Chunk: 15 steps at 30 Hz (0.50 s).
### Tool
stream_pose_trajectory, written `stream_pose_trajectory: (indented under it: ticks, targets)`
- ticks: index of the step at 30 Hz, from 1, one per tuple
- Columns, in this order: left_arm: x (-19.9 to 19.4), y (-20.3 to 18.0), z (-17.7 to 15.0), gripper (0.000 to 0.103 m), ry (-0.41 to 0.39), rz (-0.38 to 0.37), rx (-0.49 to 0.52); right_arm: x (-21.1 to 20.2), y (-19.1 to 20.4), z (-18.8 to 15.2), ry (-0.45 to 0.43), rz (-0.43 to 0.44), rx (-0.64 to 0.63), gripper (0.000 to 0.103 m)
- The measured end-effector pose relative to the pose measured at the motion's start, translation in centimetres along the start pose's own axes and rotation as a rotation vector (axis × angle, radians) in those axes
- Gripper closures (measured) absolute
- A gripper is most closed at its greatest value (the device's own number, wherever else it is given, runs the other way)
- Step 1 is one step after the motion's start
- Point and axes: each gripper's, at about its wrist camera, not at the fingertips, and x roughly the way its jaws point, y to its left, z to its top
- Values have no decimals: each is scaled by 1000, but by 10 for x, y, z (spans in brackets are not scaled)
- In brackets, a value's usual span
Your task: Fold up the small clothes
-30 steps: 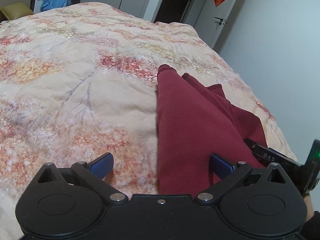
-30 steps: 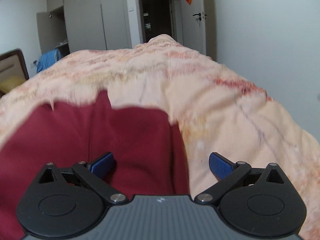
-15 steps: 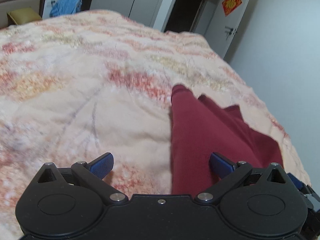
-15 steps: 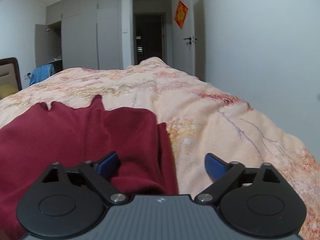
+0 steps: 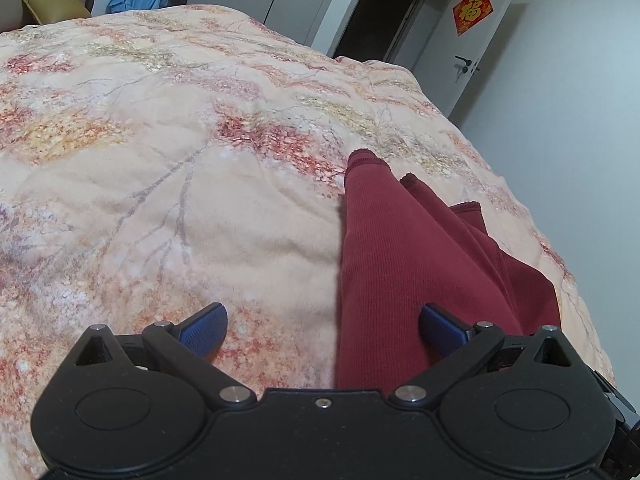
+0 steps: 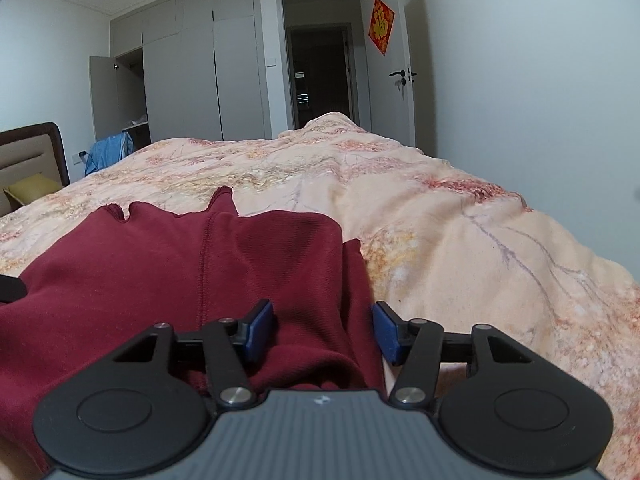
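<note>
The right gripper (image 6: 323, 330) is closing its blue pads around a raised fold at the near right edge of a dark red garment (image 6: 168, 264), not yet clearly pinching it. The left gripper (image 5: 322, 326) stands wide, straddling the garment's left edge without gripping. The garment lies on a peach floral bedspread (image 5: 160, 152).

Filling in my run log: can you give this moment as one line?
stage: grasping | right tool: closing around maroon garment edge | left tool: open, garment edge between fingers | surface: floral quilt
</note>
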Motion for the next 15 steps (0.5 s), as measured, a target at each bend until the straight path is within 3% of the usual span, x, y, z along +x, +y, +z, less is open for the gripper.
stream_pose_trajectory:
  ticks: [7,12,15]
  targets:
    - [-1,-1,1,1,2,-1,0,-1,4,-1,-10,13,-26,59]
    - [-11,-5,8,1,-85,-29,9,-1,3,-2,-11,17,-19,61]
    - [-3,-11,12,1,-56,-37,51,-2,3,-2,-12,18,-18,61]
